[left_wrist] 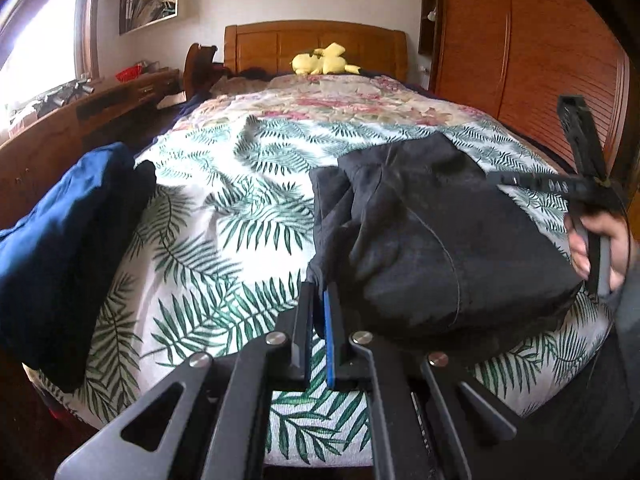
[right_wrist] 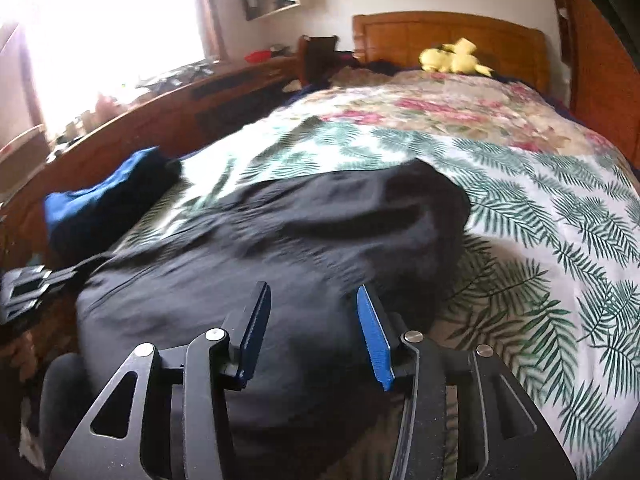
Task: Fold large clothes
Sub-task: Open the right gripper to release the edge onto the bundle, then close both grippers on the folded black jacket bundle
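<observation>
A black garment [left_wrist: 424, 240] lies bunched and partly folded on the leaf-print bedspread [left_wrist: 224, 216]. My left gripper [left_wrist: 320, 292] is shut on the garment's near left corner at the bed's front edge. In the right wrist view the same black garment [right_wrist: 280, 248] spreads wide below my right gripper [right_wrist: 312, 300], which is open and empty just above the cloth. The right gripper also shows at the right edge of the left wrist view [left_wrist: 588, 184], held in a hand.
A folded blue garment [left_wrist: 60, 240] lies at the bed's left edge, also in the right wrist view [right_wrist: 108, 196]. A yellow plush toy [left_wrist: 324, 62] sits by the wooden headboard [left_wrist: 312, 40]. A wooden desk [left_wrist: 100, 108] runs along the left, a wardrobe [left_wrist: 520, 60] on the right.
</observation>
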`<move>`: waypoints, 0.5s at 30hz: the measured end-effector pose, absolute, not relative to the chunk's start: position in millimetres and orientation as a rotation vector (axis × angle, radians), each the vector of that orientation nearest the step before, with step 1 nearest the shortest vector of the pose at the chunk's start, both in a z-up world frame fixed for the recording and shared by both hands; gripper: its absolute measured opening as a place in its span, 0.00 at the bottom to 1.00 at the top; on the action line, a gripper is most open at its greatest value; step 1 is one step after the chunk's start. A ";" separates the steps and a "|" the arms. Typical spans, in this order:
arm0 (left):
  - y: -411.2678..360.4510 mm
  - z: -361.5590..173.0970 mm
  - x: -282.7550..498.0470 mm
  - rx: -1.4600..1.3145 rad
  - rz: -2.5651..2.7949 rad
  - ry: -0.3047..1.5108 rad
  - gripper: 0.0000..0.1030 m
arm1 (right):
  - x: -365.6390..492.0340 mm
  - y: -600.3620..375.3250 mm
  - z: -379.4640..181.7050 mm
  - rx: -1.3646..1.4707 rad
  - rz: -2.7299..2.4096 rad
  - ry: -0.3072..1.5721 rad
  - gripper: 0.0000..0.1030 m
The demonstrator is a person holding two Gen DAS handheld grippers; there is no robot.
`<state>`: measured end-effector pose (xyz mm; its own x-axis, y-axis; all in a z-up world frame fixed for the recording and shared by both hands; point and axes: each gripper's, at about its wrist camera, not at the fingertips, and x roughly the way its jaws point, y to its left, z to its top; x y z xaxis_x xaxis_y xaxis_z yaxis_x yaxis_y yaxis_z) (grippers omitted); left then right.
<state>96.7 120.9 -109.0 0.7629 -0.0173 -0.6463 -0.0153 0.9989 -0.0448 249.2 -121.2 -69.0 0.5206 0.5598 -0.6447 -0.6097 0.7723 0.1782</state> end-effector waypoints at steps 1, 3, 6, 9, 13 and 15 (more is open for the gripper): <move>120.0 -111.7 97.4 -0.047 0.001 0.710 0.03 | 256.2 -124.5 -70.6 -0.066 0.697 0.749 0.47; 118.1 -116.0 99.9 -0.049 0.006 0.722 0.03 | 276.9 -130.8 -74.2 -0.069 0.659 0.754 0.52; 115.1 -118.8 100.4 -0.047 0.011 0.738 0.03 | 307.1 -136.5 -83.0 -0.076 0.613 0.794 0.56; 114.8 -118.2 101.9 -0.056 0.008 0.753 0.03 | 329.7 -145.7 -95.9 -0.040 0.581 0.821 0.58; 113.5 -113.6 103.9 -0.060 0.009 0.773 0.03 | 348.1 -154.5 -119.3 0.067 0.623 0.888 0.69; 111.7 -111.2 102.4 -0.054 0.003 0.780 0.04 | 353.8 -153.7 -124.3 0.092 0.647 0.916 0.70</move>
